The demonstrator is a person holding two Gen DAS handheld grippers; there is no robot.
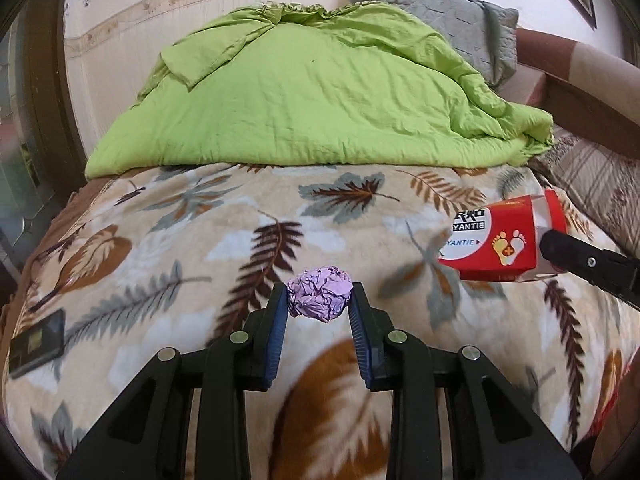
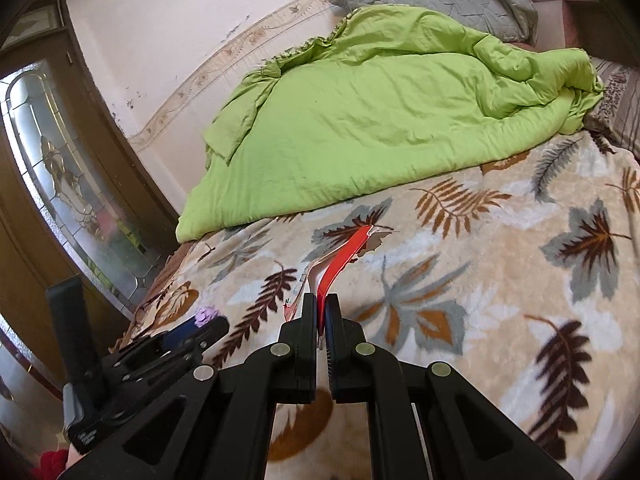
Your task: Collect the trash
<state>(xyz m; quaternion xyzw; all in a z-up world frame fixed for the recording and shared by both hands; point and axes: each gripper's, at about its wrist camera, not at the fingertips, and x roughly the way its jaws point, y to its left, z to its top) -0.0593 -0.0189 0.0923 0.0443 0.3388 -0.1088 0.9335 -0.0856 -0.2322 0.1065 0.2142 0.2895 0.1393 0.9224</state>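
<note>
My left gripper (image 1: 319,300) is shut on a crumpled purple paper ball (image 1: 320,294) and holds it over the leaf-patterned blanket (image 1: 200,240). It also shows at lower left in the right wrist view (image 2: 208,322) with the purple ball (image 2: 206,315) between its pads. My right gripper (image 2: 321,304) is shut on a flattened red and white box (image 2: 342,260), seen edge-on. In the left wrist view the red box (image 1: 506,236), printed with two feet, hangs at the right, pinched by the right gripper's fingers (image 1: 560,246).
A rumpled green quilt (image 1: 312,96) covers the far half of the bed, with a grey pillow (image 1: 452,12) behind it. A dark phone (image 1: 38,342) lies on the blanket at the left edge. A glass-panelled wooden door (image 2: 60,168) stands left of the bed.
</note>
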